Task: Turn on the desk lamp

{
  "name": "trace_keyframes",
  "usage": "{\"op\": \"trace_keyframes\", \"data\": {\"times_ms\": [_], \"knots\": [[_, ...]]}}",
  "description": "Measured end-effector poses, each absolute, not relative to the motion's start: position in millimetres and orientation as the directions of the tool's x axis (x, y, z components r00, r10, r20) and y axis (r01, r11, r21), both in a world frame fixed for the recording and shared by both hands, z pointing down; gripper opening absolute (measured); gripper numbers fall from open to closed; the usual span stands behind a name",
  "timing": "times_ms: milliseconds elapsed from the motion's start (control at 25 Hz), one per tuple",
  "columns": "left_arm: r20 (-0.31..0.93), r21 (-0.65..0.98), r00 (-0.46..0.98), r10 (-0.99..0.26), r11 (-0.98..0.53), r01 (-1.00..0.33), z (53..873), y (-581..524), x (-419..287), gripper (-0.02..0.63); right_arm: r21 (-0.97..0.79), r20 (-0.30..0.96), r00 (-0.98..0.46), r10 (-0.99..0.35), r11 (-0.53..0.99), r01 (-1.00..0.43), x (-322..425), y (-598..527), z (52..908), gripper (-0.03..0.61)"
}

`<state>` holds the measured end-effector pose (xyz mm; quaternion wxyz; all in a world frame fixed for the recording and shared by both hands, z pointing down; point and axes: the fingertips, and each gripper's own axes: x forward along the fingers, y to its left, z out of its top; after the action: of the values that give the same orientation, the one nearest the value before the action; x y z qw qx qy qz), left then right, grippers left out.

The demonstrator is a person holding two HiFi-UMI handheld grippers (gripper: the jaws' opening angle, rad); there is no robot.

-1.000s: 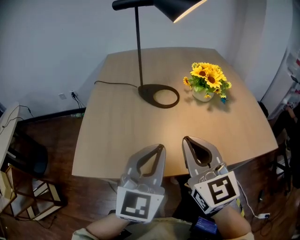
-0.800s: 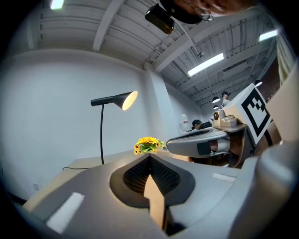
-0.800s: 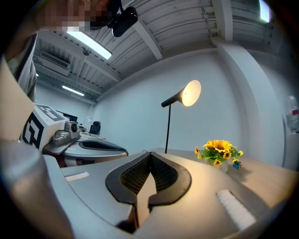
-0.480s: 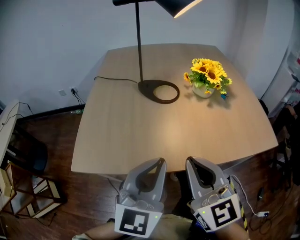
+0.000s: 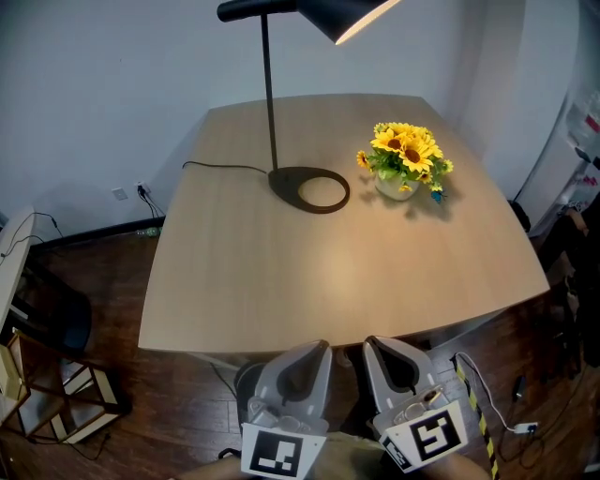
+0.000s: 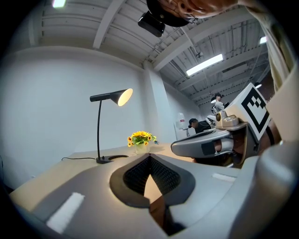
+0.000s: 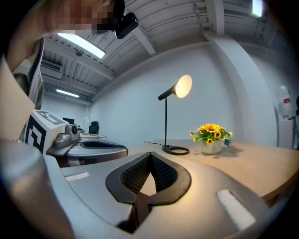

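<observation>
Head view: the black desk lamp with a ring base [image 5: 309,190] stands lit on the far part of the pale wooden table [image 5: 262,281], near a glass vase of yellow sunflowers [image 5: 403,161]. The left gripper [image 5: 320,351] and right gripper [image 5: 372,347] hang off the near edge, well apart from the lamp.

Left gripper view: jaws pressed together on nothing (lamp far ahead).

Right gripper view: jaws likewise clenched, empty.

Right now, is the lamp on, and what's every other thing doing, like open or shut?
Black metal desk lamp: lit, standing upright on the light wooden table.
Yellow sunflowers in clear vase: upright, beside the lamp's base.
Left hand-held gripper: shut, empty.
Right hand-held gripper: shut, empty.
</observation>
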<state>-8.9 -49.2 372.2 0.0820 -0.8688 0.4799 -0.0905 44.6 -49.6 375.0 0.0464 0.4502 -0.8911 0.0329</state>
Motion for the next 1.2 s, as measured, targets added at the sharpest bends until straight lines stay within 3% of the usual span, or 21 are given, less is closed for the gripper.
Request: {"op": "trace_keyframes", "data": {"times_ms": [1200], "knots": [[0.047, -0.18, 0.5, -0.865, -0.5, -0.847, 387.7, -55.2, -14.1, -0.008, -0.021, 0.158, -0.58, -0.799, 0.584, -0.811, 40.8, -50.5, 400.1, -0.003]]}}
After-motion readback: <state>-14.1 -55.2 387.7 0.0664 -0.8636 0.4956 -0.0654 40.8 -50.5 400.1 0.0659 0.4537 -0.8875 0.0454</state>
